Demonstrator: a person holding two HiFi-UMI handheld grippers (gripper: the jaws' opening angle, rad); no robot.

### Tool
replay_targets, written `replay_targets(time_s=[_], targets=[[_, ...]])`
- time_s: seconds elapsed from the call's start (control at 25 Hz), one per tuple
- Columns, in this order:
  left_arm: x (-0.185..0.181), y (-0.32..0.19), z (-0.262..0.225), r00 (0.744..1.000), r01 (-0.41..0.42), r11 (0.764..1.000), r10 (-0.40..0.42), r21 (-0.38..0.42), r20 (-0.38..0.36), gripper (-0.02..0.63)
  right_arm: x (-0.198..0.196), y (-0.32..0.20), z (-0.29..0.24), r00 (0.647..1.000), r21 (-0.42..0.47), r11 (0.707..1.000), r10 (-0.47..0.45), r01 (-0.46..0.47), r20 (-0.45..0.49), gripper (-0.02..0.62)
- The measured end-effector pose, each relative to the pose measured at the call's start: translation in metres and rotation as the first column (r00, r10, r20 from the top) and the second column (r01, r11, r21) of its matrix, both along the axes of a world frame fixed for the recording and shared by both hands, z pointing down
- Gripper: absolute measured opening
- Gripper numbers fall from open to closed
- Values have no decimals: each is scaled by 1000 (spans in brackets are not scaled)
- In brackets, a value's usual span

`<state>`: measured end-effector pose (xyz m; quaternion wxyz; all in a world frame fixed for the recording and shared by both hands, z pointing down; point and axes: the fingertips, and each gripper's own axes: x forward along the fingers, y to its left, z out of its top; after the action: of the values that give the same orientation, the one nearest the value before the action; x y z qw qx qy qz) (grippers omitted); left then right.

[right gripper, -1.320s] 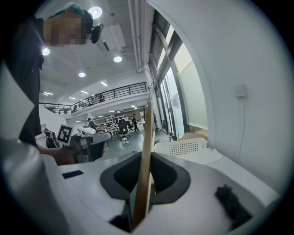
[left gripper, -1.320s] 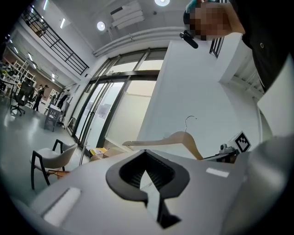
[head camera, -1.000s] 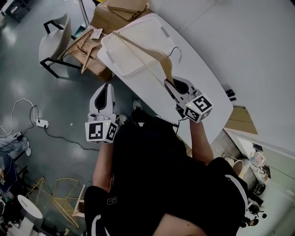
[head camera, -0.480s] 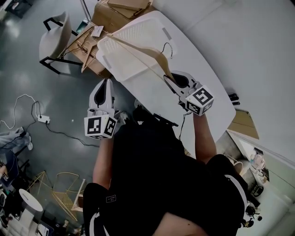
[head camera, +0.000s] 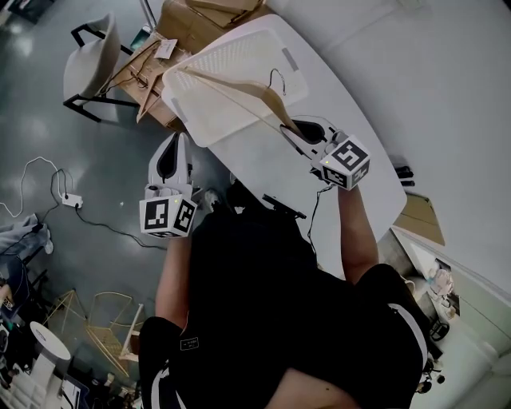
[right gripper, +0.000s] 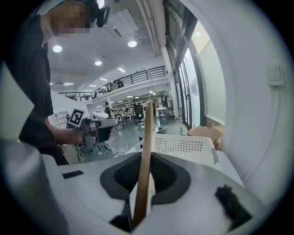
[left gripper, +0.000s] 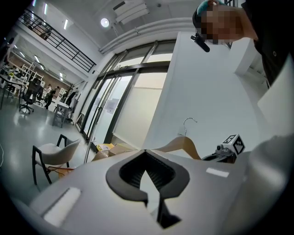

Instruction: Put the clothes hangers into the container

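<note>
- Table (head camera: 351,144): white, running across the head view from 11 to 4 o'clock.
- Container (head camera: 255,56): white perforated tub at the table's 11 o'clock end. In the right gripper view it lies beyond the jaws, at 2 o'clock (right gripper: 183,149).
- Chair (head camera: 84,68): on the floor at 10 o'clock, off the table.
- Boxes (head camera: 192,20): cardboard, at 12 o'clock behind the container. Spare hangers (head camera: 144,72) lie on one beside the chair.
- Cable (head camera: 72,201): on the floor at 9 o'clock. Wire racks (head camera: 112,335) stand at 7 o'clock.
- Left gripper (head camera: 172,152): off the table's near edge, over the floor, well apart from the container. Its jaws (left gripper: 146,151) meet at the tips with nothing between them.
- Hanger (head camera: 239,94): wooden, over the container. Its long axis runs from the right gripper at 4 o'clock to the container's rim at 10 o'clock. Whether it touches the container cannot be told.
- Hook (head camera: 275,76): wire, rising from the hanger's middle towards 12 o'clock.
- Right gripper (head camera: 289,130): over the table just beside the container's near wall, clamped on the hanger's near end.
- Its fingers (right gripper: 165,176) stand narrow, one on each flat face. The hanger (right gripper: 146,137) passes edge-on between them and runs on past the tips towards 12 o'clock.
</note>
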<state>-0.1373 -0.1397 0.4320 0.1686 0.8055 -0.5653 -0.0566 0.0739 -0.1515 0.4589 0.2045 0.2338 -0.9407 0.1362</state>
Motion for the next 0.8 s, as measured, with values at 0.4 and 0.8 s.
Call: replay_targets(time_s=[0.4,0.8], targets=[[3,-20,6,1000,7,1000,-7,-13,20,3,-6,-28,12,989,-14,994,-111,110,-93,60],[3,-12,10,999,4,999,-3,-32,33,3,-6,-49,27,952,-34,974,-225,222,-206,60]])
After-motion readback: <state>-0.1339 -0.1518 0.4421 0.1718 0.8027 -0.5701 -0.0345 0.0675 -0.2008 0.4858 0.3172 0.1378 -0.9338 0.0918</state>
